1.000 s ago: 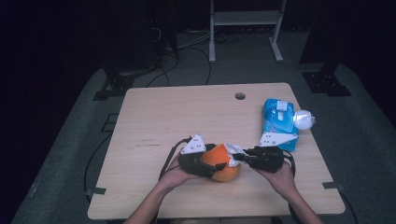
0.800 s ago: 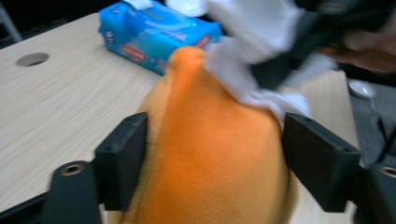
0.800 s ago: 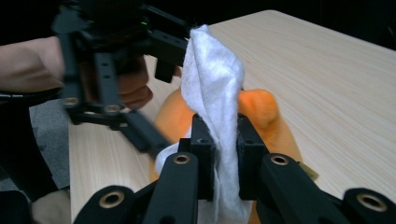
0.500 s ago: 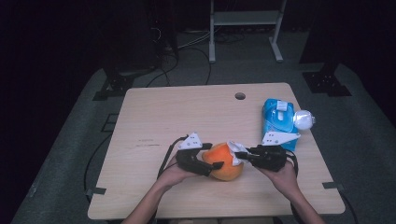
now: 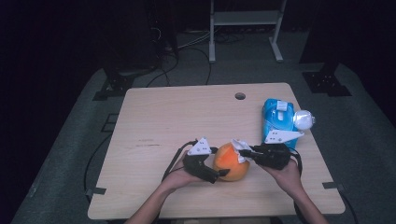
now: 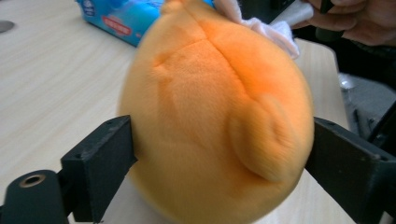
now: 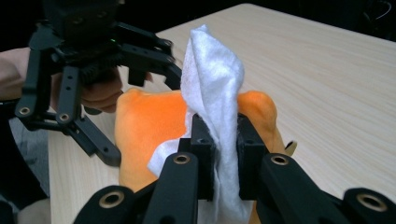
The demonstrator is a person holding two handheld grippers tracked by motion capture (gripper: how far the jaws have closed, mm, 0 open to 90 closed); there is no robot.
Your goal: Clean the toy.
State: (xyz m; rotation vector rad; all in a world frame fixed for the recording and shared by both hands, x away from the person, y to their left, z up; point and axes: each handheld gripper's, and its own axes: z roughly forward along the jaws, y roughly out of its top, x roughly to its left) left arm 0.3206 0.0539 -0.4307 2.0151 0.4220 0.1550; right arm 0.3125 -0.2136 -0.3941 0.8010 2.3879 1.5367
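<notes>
My left tongs [image 6: 219,154], just opening, straddle the fuzzy round orange plush toy [image 5: 229,162] on the counter [image 5: 159,116], seemingly barely touching; my right tongs [image 7: 219,140] pinch a soft white wipe [image 7: 212,79] against it

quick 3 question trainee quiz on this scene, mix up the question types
1. True or false: the right gripper is shut on the white wipe.
2. What stands between the left gripper jaws? A) blue wipes pack B) orange plush toy C) cable
3. Fill in: the blue wipes pack lies near the table's ____ edge in the high view.

Key
1. True.
2. B, the orange plush toy; those jaws have just been opening.
3. Right.
</notes>
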